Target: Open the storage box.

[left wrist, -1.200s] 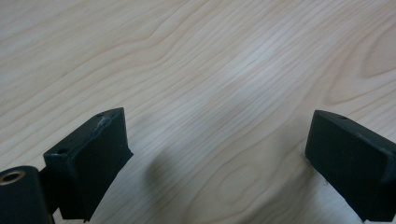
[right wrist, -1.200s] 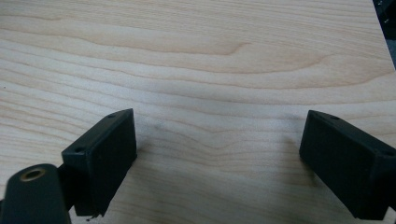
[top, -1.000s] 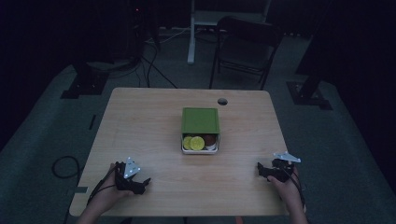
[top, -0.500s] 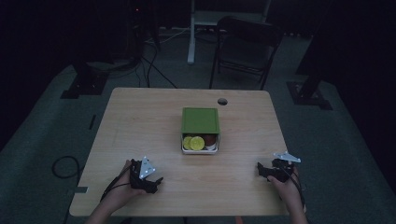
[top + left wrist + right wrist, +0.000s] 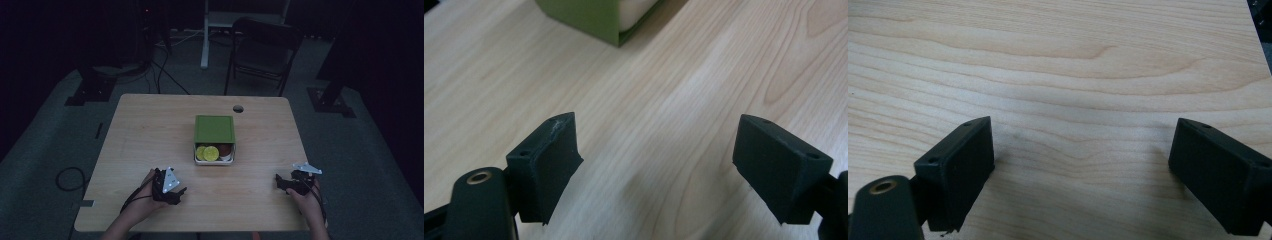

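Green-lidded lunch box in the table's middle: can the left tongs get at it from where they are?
Probably yes. The left tongs stand open with nothing between them, and only bare wooden table lies between them and the green-lidded lunch box, whose near corner shows ahead in the left gripper view.

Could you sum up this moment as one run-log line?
left gripper: open, jaws closing, empty | right gripper: open, empty | green-lidded white box: part-open, untouched

The left gripper (image 5: pixel 656 165) hovers over bare tabletop (image 5: pixel 684 100), jaws wide apart with nothing between them, having just been closing; a green box (image 5: pixel 596 17) corner sits ahead at the picture's top edge.
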`<control>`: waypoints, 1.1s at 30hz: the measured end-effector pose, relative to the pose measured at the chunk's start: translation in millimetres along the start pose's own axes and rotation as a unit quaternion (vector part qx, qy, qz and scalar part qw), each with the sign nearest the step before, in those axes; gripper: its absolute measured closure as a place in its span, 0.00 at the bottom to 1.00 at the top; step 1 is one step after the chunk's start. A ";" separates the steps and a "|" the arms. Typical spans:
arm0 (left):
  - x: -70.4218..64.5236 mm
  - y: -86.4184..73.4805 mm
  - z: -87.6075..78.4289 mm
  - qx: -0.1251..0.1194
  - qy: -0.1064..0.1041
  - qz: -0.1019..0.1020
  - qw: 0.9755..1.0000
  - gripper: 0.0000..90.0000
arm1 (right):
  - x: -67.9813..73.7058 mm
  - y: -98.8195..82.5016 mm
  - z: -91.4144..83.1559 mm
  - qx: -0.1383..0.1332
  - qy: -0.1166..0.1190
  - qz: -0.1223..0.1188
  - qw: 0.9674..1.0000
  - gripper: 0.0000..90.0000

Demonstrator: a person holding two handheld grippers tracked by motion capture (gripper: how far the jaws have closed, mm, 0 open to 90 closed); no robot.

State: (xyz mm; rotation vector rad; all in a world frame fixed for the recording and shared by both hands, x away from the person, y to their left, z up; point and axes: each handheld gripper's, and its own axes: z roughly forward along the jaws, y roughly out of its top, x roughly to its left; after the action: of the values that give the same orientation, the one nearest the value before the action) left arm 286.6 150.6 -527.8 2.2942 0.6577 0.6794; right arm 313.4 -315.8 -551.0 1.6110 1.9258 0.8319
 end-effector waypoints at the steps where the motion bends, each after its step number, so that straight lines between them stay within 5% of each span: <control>1: -0.8 1.8 0.7 -0.002 0.001 0.005 1.000 0.21 | 0.0 0.0 0.0 0.000 0.000 0.000 1.000 0.12; 9: -11.8 17.1 6.0 -0.021 -0.001 0.043 0.999 0.23 | 0.0 0.0 0.0 0.000 0.000 0.000 1.000 0.12; 27: -34.9 50.0 21.3 -0.067 -0.011 0.116 0.991 0.31 | 0.0 0.0 0.0 0.000 0.000 0.000 1.000 0.12; 33: -45.4 65.3 28.6 -0.092 0.002 0.162 0.983 0.34 | 0.0 0.0 0.0 0.000 0.000 0.001 1.000 0.12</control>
State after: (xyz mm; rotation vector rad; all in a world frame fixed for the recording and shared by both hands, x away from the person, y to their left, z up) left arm 288.3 67.3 -514.2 2.2446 0.2110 0.8561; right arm 313.4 -315.8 -551.0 1.6122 1.9254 0.8324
